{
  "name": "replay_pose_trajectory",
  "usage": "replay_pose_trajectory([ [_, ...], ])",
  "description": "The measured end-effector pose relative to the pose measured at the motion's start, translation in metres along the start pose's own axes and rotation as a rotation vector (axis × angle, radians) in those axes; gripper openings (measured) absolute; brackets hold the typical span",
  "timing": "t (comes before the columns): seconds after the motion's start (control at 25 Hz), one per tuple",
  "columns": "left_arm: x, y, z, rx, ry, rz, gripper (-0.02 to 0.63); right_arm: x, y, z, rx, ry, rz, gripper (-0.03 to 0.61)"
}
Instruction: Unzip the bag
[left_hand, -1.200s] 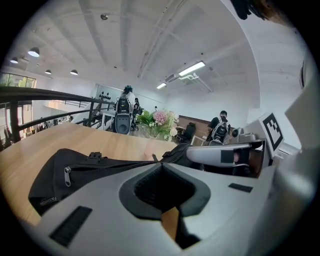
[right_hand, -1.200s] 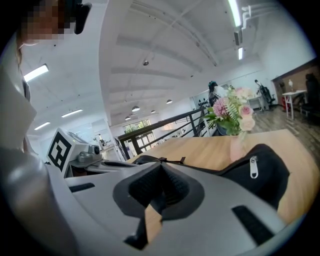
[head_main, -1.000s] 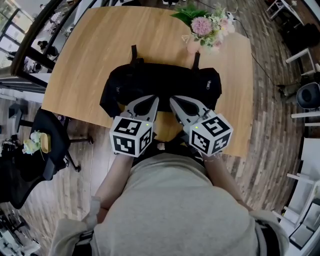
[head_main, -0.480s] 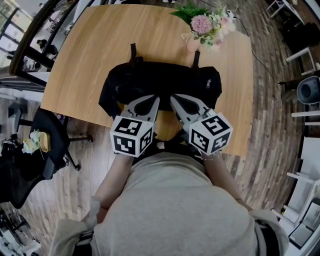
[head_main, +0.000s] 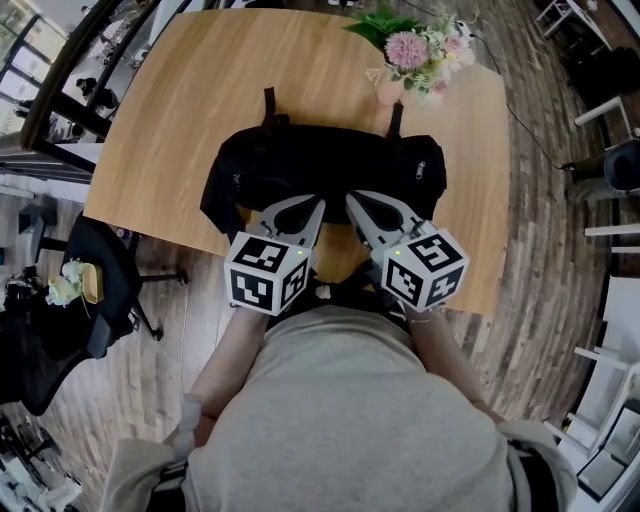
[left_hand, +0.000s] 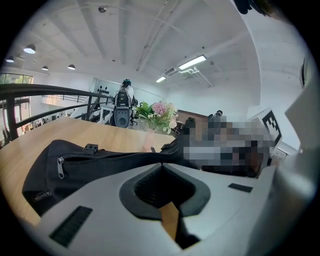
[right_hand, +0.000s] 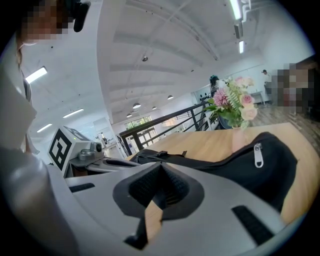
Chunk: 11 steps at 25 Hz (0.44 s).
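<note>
I see the black bag (head_main: 325, 170) lying across the middle of the wooden table (head_main: 170, 110), its long side running left to right, with two strap ends pointing toward the far side. My left gripper (head_main: 318, 205) and right gripper (head_main: 351, 198) sit side by side at the bag's near edge, tips aimed at it and close to each other. In the left gripper view the left claw (left_hand: 161, 164) has its jaws together, tips meeting just in front of the bag's dark fabric; I cannot tell whether anything thin is pinched there. In the right gripper view the right claw (right_hand: 159, 165) is likewise closed tip to tip. A silver zipper pull (right_hand: 258, 155) hangs at the bag's right end, and another pull (left_hand: 61, 167) at its left end. A bunch of flowers (head_main: 415, 50) stands on the far right of the table, beyond the bag.
</note>
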<state>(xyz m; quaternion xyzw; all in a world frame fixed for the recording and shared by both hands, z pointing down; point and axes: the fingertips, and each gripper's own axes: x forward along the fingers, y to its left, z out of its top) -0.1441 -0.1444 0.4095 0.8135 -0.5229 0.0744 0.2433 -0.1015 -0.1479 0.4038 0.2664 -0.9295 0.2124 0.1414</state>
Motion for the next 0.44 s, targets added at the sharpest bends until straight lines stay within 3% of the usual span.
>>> replay_pose_trajectory([
  [0.44,0.0009,-0.0028,0.0008,0.007,0.005,-0.011,0.021,0.0011,-0.0005,-0.0001,-0.015,-0.005,-0.016,0.006],
])
